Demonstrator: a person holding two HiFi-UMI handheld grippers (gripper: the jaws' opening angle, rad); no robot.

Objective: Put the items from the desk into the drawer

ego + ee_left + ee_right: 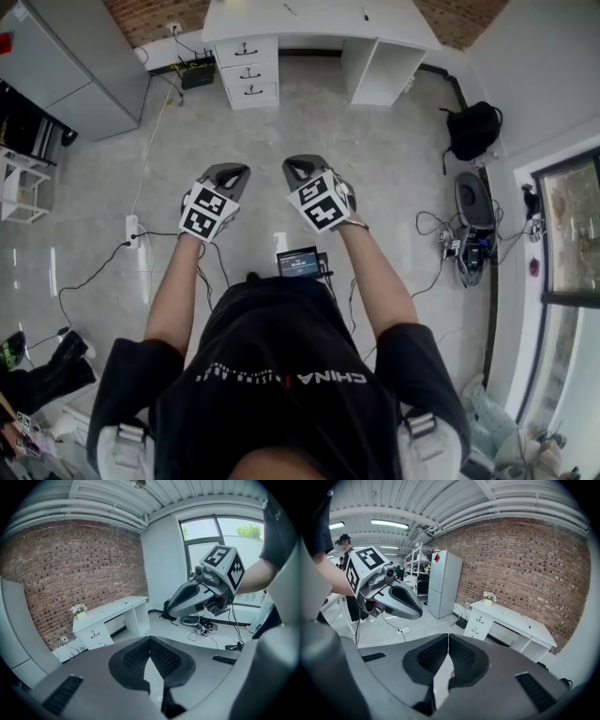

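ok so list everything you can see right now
desk: one, white, by the brick wall
drawers: three, white, shut, in the desk
flowers: one pot, on the desk
backpack: one, black, floor at right
cabinet: one, grey, left of the desk
power strip: one, white, floor at left
screen: one, small, lit, worn at the waist
left gripper: one, grey, fingers shut, empty
right gripper: one, grey, fingers shut, empty

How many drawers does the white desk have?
3, stacked at the desk's left end in the head view: top drawer, middle drawer, bottom drawer. All look shut.
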